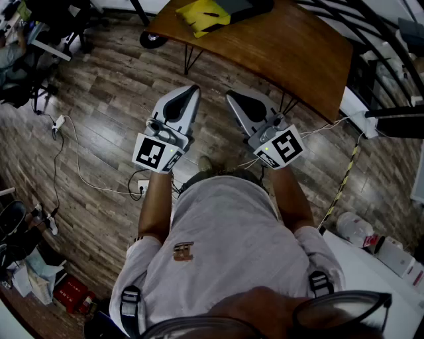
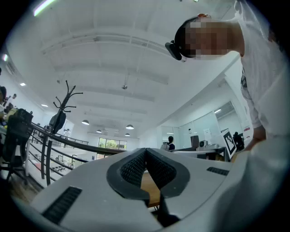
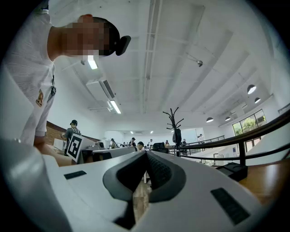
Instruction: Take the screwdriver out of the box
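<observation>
My left gripper [image 1: 194, 88] and my right gripper [image 1: 228, 94] are held side by side in front of my chest, over the wooden floor, short of the brown table [image 1: 298, 53]. Both point forward and slightly up. In the left gripper view the left gripper [image 2: 146, 152] has its dark ribbed pads meeting at the tips, with nothing between them. The right gripper [image 3: 146, 154] looks the same in the right gripper view, shut and empty. A yellow object [image 1: 204, 16] lies on the table's far end beside a dark flat thing [image 1: 246, 6]. No screwdriver can be made out.
The table stands on thin black legs [image 1: 189, 59]. White cables and a power strip [image 1: 58, 123] trail across the floor at left. A black railing [image 1: 371, 40] runs along the right. Office chairs [image 1: 26, 79] stand at upper left, and white clutter [image 1: 371, 238] at lower right.
</observation>
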{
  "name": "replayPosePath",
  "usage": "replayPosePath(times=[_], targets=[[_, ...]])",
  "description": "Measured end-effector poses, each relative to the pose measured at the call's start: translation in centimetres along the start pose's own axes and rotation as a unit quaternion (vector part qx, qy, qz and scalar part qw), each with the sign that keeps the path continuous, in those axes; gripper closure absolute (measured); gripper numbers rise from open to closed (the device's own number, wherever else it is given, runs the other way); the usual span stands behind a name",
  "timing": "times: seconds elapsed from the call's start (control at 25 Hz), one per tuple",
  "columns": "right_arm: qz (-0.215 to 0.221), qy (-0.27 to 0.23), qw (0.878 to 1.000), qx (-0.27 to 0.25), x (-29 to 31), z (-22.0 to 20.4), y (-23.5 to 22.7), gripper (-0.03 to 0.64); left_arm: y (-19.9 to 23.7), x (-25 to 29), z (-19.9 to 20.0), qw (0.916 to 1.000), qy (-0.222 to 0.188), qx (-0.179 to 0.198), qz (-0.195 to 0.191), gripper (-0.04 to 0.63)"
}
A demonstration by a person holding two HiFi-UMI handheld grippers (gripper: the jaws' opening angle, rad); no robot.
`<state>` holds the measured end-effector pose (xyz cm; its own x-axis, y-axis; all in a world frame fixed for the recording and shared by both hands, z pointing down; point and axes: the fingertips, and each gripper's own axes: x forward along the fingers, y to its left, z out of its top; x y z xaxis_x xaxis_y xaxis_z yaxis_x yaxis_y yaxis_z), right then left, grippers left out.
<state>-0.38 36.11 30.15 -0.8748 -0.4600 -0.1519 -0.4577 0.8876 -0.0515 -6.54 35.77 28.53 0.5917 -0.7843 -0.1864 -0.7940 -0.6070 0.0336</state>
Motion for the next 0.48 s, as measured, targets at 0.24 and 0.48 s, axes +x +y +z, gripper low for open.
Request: replayPosePath(times=[0.24,0.48], targets=[[0.005,-0.002,1.000,0.006,0.9,-0.1,0.1,0.586,0.6,-0.2,0.1,1.0000,0.001,0.002,-0.004,0.577],[0.002,-0.001,1.000,0.013,2.4,-1.1,0.2,0.586,2.3,-0.9,-0.2,1.0000,0.003,0.004,-0.005,0.576]])
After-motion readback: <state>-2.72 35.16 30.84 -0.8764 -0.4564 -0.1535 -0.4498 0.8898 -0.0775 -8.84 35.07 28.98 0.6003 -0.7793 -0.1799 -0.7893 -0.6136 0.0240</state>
